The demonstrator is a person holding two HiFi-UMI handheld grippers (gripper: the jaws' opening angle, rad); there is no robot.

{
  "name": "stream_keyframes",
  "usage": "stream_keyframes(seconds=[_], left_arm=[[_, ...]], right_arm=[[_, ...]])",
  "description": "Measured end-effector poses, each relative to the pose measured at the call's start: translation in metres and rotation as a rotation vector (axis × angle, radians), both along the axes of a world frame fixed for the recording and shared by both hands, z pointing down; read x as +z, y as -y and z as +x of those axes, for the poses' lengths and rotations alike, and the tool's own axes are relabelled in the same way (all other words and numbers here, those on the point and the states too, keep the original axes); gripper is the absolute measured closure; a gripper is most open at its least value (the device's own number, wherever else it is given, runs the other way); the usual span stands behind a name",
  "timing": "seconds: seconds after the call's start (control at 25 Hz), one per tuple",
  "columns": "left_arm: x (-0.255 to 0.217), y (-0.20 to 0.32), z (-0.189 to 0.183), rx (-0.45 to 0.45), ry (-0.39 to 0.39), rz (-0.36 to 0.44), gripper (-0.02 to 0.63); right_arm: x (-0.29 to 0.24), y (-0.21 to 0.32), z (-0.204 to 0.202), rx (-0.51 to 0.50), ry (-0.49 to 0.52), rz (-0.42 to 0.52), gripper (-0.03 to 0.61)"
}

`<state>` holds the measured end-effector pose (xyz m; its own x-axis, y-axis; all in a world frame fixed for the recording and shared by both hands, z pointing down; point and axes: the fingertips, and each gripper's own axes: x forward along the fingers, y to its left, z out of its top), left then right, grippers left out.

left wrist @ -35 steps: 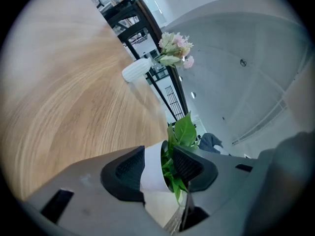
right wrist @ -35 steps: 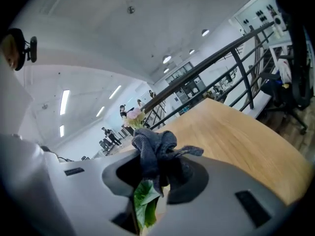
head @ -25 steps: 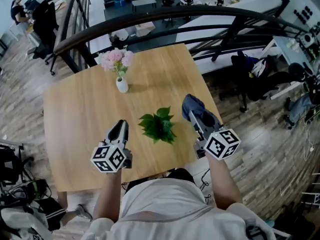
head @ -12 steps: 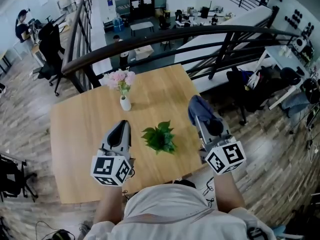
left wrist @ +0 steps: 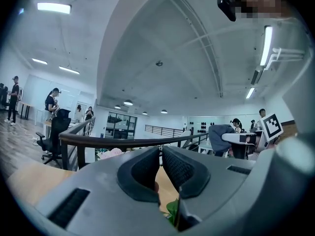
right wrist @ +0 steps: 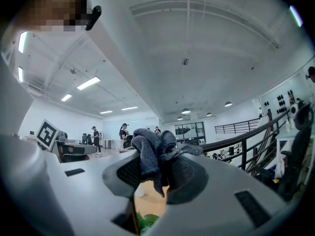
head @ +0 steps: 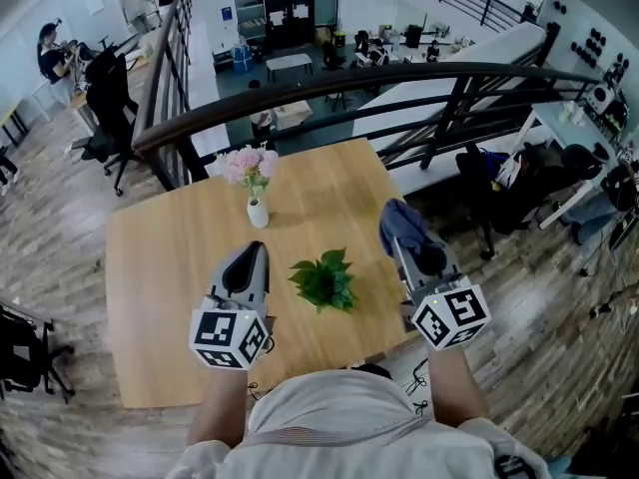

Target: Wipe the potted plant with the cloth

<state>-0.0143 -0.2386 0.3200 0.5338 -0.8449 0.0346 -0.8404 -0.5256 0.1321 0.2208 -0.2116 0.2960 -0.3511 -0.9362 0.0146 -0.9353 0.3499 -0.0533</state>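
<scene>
- the right gripper [right wrist: 156, 167] is clamping a bunched grey cloth [right wrist: 150, 149] between its jaws. it is holding the cloth well above the table [head: 160, 267], to the right of the potted plant [head: 322, 280].
- the left gripper [left wrist: 160, 157] is carrying nothing. its jaws have just been closing and are now standing almost together, with nothing between them.
- the potted plant is sitting on the near half of the table, between the two grippers and below them. the cloth is not touching it.
- risk: the plant is looking light and nothing is bracing it. a sideways wipe is likely to be tipping it or sliding it toward the near edge, since the left gripper is not steadying it.
- risk: the jaws are pinching only a fold of the cloth. dragging it across the leaves is likely to be pulling it loose.
- risk: hard jaw edges are showing beside the cloth. pressing down is likely to be bending or tearing leaves.
- risk: the vase [head: 258, 214] is standing near the plant, on its far left. a wide sweep is risking knocking it over.
- containers: the vase, white and upright, is holding pink flowers [head: 250, 164]. the foliage is hiding the plant's pot, so what is filling the pot cannot be told.
</scene>
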Motion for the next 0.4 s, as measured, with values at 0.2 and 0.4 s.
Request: stream_keyframes(seconds=[0.2,0.4], left_arm=[[0.0026,-0.0028,0.0035,0.015,0.0,-0.003,0.584],[0.0084,-0.0054,0.0059,0.024,-0.003,-0.01,0.584]], right_arm=[[0.0047,-0.0019,-0.0038,-0.009,0.003,-0.011,0.422],[0.0108,-0.0036,-0.0047,-0.018,0.01,-0.02,0.422]])
